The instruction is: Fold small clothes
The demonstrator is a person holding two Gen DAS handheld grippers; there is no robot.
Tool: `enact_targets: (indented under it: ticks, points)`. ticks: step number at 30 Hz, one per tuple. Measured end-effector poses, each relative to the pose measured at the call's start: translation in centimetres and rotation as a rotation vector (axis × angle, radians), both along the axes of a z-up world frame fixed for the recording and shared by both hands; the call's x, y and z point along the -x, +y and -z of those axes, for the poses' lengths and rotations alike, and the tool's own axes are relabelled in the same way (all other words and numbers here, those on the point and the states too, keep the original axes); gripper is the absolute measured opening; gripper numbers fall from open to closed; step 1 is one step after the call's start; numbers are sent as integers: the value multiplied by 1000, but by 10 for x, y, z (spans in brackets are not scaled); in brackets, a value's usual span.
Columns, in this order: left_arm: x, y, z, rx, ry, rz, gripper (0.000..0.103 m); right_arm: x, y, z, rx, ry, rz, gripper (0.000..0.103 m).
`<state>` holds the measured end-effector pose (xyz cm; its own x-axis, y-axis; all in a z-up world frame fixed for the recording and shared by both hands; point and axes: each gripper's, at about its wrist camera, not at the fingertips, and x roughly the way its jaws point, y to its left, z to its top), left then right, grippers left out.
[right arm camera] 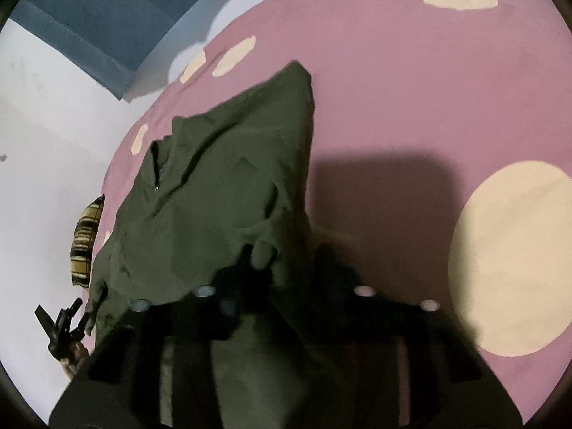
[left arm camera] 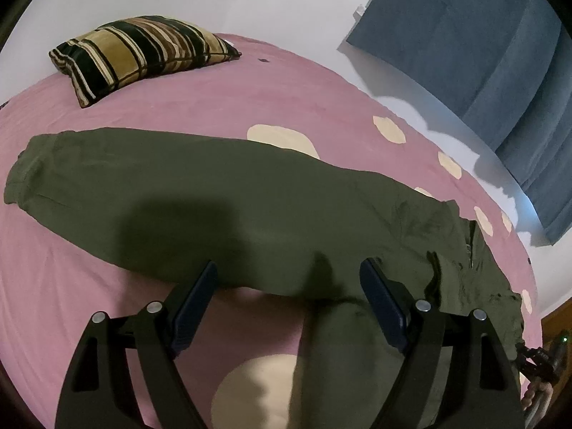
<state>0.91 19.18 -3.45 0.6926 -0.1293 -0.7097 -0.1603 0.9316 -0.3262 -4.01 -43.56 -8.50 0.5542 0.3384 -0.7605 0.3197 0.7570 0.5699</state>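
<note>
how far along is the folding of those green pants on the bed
Early stage. Done: the green pants lie lengthwise, legs apparently stacked, on the pink sheet. In hand: the right tool pinches one end of them; the left tool hovers open. Left: folding them shorter.

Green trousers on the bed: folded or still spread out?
Partly folded. The green trousers lie long across the pink sheet, legs seemingly doubled; the right tongs pinch a fold of cloth.

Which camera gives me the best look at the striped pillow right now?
The left wrist view: the striped pillow lies whole and unobstructed at the far end of the pink bedsheet. In the right wrist view only a thin distorted sliver shows at the left edge, beside the green garment.
</note>
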Motion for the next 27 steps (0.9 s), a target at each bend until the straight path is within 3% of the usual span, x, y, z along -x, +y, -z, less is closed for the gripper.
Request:
enact_targets:
  ticks: [4, 14, 17, 22, 25, 27]
  points:
    - [0, 1, 1, 2, 3, -4, 81, -1, -1, 6, -7, -8, -7, 16]
    - [2, 2, 0, 5, 0, 1, 81, 6, -6, 7, -19, -26, -8, 16]
    - [3, 4, -1, 3, -4, 3, 81, 9, -7, 7, -32, -42, 0, 21]
    - [11, 15, -4, -12, -12, -8, 81, 20, -5, -6, 7, -52, 23, 39]
    - [18, 30, -5, -2, -12, -39, 81, 30, 0, -22, 86, -76, 46, 43]
    - [22, 45, -5, 17, -9, -72, 81, 35, 2, -30, 89, -102, 61, 44]
